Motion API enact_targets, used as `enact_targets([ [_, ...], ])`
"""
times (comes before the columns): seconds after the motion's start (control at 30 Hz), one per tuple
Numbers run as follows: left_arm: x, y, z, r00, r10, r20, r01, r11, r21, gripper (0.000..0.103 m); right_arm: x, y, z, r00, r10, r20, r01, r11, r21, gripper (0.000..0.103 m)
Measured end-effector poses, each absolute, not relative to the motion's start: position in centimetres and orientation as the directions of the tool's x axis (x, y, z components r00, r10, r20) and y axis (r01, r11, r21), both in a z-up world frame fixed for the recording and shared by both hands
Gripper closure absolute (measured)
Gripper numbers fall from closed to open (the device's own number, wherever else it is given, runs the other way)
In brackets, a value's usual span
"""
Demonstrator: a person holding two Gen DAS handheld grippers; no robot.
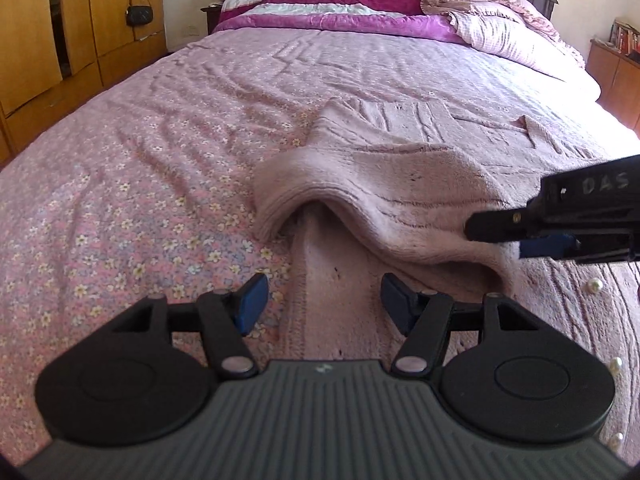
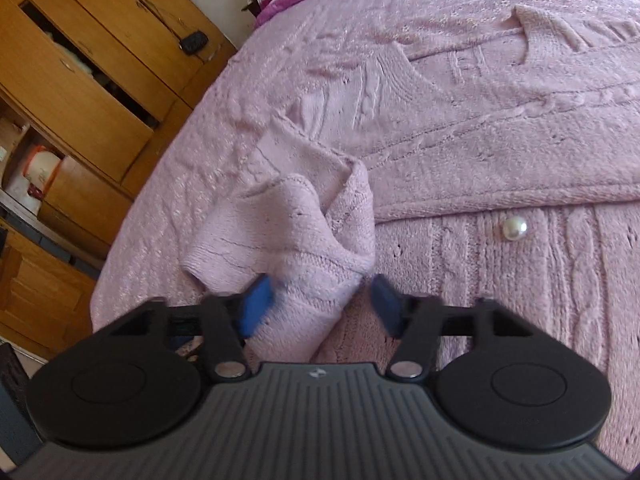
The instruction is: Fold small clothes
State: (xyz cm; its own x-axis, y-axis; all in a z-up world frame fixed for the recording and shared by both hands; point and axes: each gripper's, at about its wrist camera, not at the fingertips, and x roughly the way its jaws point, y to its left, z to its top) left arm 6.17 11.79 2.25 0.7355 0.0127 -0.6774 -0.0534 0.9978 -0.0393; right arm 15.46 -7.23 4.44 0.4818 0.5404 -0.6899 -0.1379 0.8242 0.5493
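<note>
A pink cable-knit cardigan (image 1: 400, 148) (image 2: 480, 152) with pearl buttons (image 2: 515, 229) lies spread on the bed. One sleeve (image 1: 360, 200) is doubled back into a raised hump. My left gripper (image 1: 320, 300) hovers open just in front of that hump, over a flat strip of knit, with nothing between its pads. My right gripper (image 2: 320, 304) has the bunched sleeve fold (image 2: 280, 232) between its blue pads; the left pad (image 2: 256, 304) touches the knit, while a gap shows beside the right one. In the left wrist view the right gripper (image 1: 496, 238) reaches in from the right edge.
The bed has a floral pink sheet (image 1: 140, 200), with a heaped purple and white quilt (image 1: 340, 12) at its head. Wooden wardrobes (image 1: 60, 40) (image 2: 80, 100) stand along the left side. A low cabinet (image 1: 616, 64) stands to the right.
</note>
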Motion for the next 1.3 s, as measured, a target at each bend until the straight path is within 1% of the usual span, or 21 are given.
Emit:
enact_targets([
  [0.03,6.3,11.8,2.2,0.736,0.013,-0.676,-0.053,0.998,-0.039,0.039,15.7,-7.1,4.4,0.478,0.534,-0.697,-0.148,0.832,0.535,0.074],
  [0.07,6.4,11.9,2.1,0.737,0.015,-0.676,-0.055,0.998,-0.038,0.039,16.0,-6.9,4.5,0.479,0.521,-0.706,-0.158,0.843,0.515,0.084],
  [0.13,6.6,11.9,2.0,0.737,0.017,-0.675,-0.058,0.998,-0.038,0.039,16.6,-6.6,5.3,0.490,0.509,-0.708,-0.190,0.855,0.483,0.089],
  [0.3,6.8,12.0,1.6,0.738,0.015,-0.674,-0.058,0.997,-0.041,0.039,17.7,-5.7,10.1,0.603,0.456,-0.655,-0.307,0.890,0.337,0.090],
  [0.43,6.9,11.9,1.5,0.739,0.013,-0.674,-0.047,0.998,-0.031,0.039,17.9,-5.7,14.2,0.710,0.406,-0.576,-0.373,0.910,0.181,0.090],
  [0.57,6.9,11.9,1.1,0.740,0.010,-0.672,-0.047,0.998,-0.038,0.038,16.4,-5.6,15.8,0.817,0.311,-0.486,-0.388,0.919,-0.064,0.090],
  [0.63,6.9,11.9,0.9,0.741,0.013,-0.671,-0.047,0.998,-0.033,0.038,16.2,-6.0,15.1,0.816,0.297,-0.497,-0.384,0.920,-0.081,0.090],
  [0.73,6.9,11.8,0.9,0.742,0.016,-0.670,-0.041,0.999,-0.022,0.038,17.4,-7.5,12.5,0.778,0.259,-0.573,-0.338,0.941,-0.033,0.090],
  [0.87,7.0,11.9,0.8,0.743,0.008,-0.669,-0.037,0.999,-0.029,0.038,19.6,-10.0,8.5,0.706,0.198,-0.680,-0.230,0.972,0.044,0.088],
  [0.9,7.0,12.0,0.8,0.743,0.006,-0.669,-0.039,0.999,-0.033,0.038,19.9,-10.6,7.8,0.691,0.183,-0.699,-0.207,0.977,0.051,0.084],
  [0.93,7.1,12.2,0.8,0.744,0.005,-0.669,-0.039,0.999,-0.037,0.037,20.1,-11.1,7.0,0.679,0.175,-0.713,-0.191,0.980,0.059,0.073],
  [0.97,7.1,12.2,0.8,0.744,0.004,-0.668,-0.039,0.999,-0.038,0.037,19.9,-11.5,6.8,0.676,0.169,-0.717,-0.177,0.982,0.064,0.064],
  [1.03,7.2,12.2,0.8,0.742,0.003,-0.671,-0.034,0.999,-0.034,0.037,19.3,-11.9,7.2,0.688,0.164,-0.707,-0.172,0.983,0.061,0.054],
  [1.17,7.9,12.4,1.1,0.725,-0.009,-0.689,-0.028,0.999,-0.042,0.035,17.5,-12.0,9.1,0.720,0.200,-0.665,-0.221,0.974,0.054,0.047],
  [1.3,8.2,12.5,1.1,0.718,-0.014,-0.696,-0.035,0.998,-0.056,0.035,16.2,-9.1,10.6,0.714,0.296,-0.635,-0.333,0.941,0.063,0.041],
])
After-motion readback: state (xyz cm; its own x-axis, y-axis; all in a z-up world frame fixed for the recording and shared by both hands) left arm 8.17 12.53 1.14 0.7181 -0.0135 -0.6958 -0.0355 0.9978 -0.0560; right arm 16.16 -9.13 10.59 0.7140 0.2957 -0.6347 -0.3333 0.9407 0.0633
